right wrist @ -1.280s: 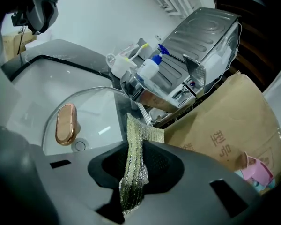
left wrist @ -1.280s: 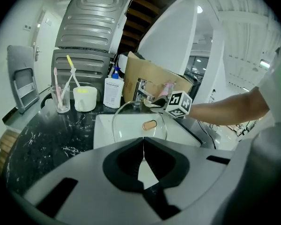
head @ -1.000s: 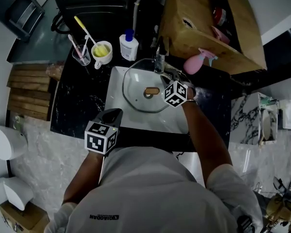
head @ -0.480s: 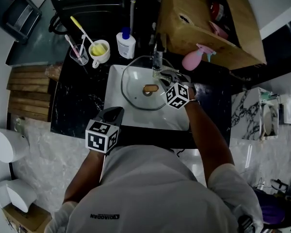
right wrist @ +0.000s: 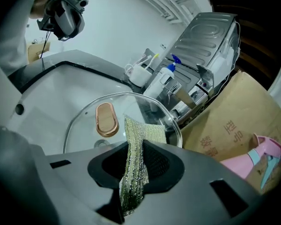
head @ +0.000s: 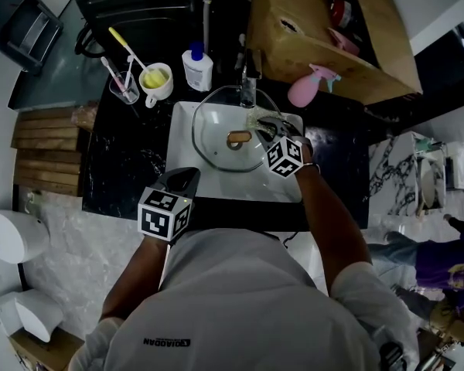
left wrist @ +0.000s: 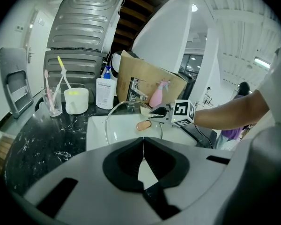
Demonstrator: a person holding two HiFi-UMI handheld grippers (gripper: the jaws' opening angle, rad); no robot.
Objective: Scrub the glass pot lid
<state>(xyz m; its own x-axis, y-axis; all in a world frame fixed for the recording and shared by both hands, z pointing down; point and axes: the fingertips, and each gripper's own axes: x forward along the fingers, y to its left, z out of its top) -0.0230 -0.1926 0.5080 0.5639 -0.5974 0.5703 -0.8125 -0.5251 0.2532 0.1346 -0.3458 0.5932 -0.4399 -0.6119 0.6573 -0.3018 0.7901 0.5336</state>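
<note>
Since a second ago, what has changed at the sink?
The right gripper, shut on the scouring cloth, slid slightly back toward the person across the glass lid. The lid stays in the sink; the left gripper stays shut, empty, at the front rim.

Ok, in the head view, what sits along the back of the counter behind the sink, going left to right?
Glass with toothbrushes → white mug → white bottle with blue cap → faucet → pink spray bottle.
</note>
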